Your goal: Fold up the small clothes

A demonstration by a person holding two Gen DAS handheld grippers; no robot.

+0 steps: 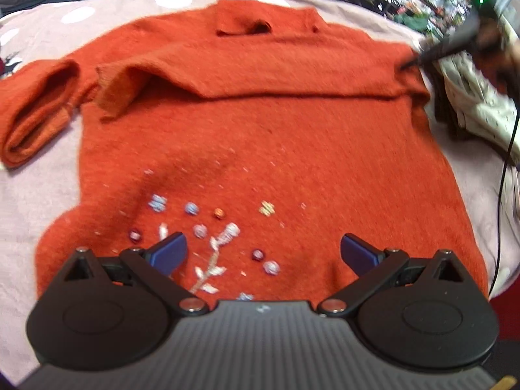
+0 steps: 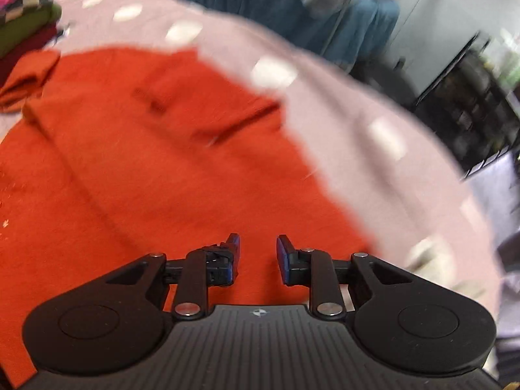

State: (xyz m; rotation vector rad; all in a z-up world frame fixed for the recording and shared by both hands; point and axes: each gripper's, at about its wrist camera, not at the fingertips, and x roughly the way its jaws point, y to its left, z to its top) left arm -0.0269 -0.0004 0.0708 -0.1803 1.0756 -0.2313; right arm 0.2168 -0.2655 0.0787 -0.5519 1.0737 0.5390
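An orange knitted sweater (image 1: 260, 123) lies flat on a pink spotted sheet (image 1: 39, 195), with beaded flower embroidery (image 1: 211, 250) near its hem. One sleeve (image 1: 227, 74) is folded across the chest. The other sleeve (image 1: 32, 110) lies out to the left. My left gripper (image 1: 263, 247) hovers over the embroidered hem, open wide and empty. My right gripper (image 2: 258, 250) is open by a narrow gap with nothing between its fingers, above the sweater (image 2: 146, 162) near its edge. The left wrist view shows the right gripper (image 1: 419, 60) blurred at the sweater's right shoulder.
A stack of folded clothes (image 1: 471, 107) sits just right of the sweater, with a black cable (image 1: 507, 162) hanging past it. More folded clothes (image 2: 22, 26) are piled at the far left. Beyond the sheet's far edge stand blue drapery (image 2: 260, 0) and dark shelves (image 2: 471, 97).
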